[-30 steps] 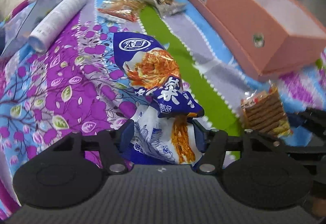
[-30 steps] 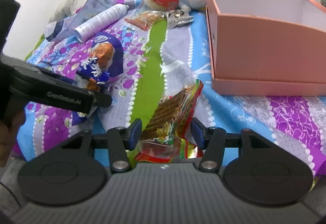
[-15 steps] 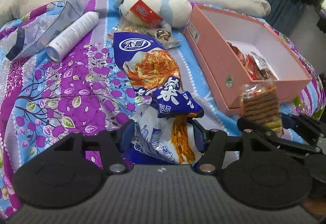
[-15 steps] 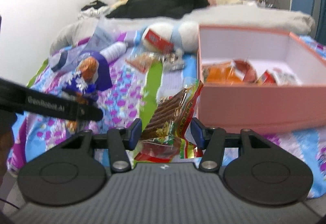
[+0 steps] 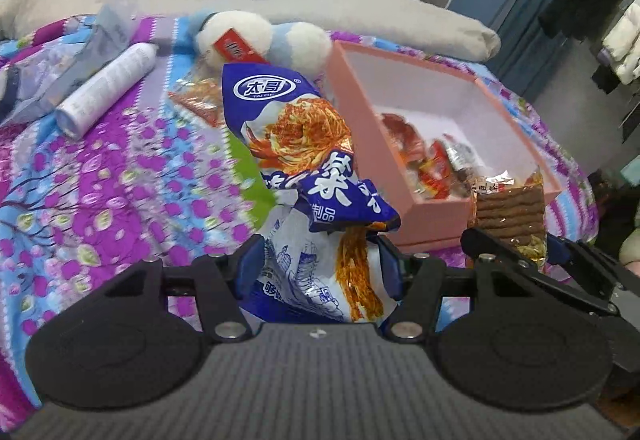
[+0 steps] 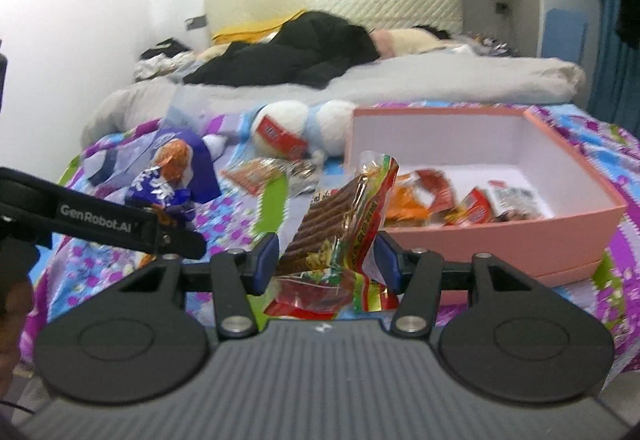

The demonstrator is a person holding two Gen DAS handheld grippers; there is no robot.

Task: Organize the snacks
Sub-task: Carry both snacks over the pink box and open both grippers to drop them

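With our left gripper [image 5: 320, 264] clamped on a crinkly blue-and-white foil snack bag [image 5: 304, 176] mid-frame and our right gripper [image 6: 326, 260] on a clear packet of brown biscuits [image 6: 340, 216], we should clear the open pink cardboard box [image 6: 500, 240] rim at right before releasing.

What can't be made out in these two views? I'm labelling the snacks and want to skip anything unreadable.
- Lower part of the blue-and-white snack bag: left wrist view, hidden behind the left gripper.
- Bottom of the clear biscuit packet: right wrist view, hidden by the right gripper.
- Wrappers inside the pink cardboard box: both views, blurred, print unreadable.
- White cylindrical bottle: left wrist view, label text too small.
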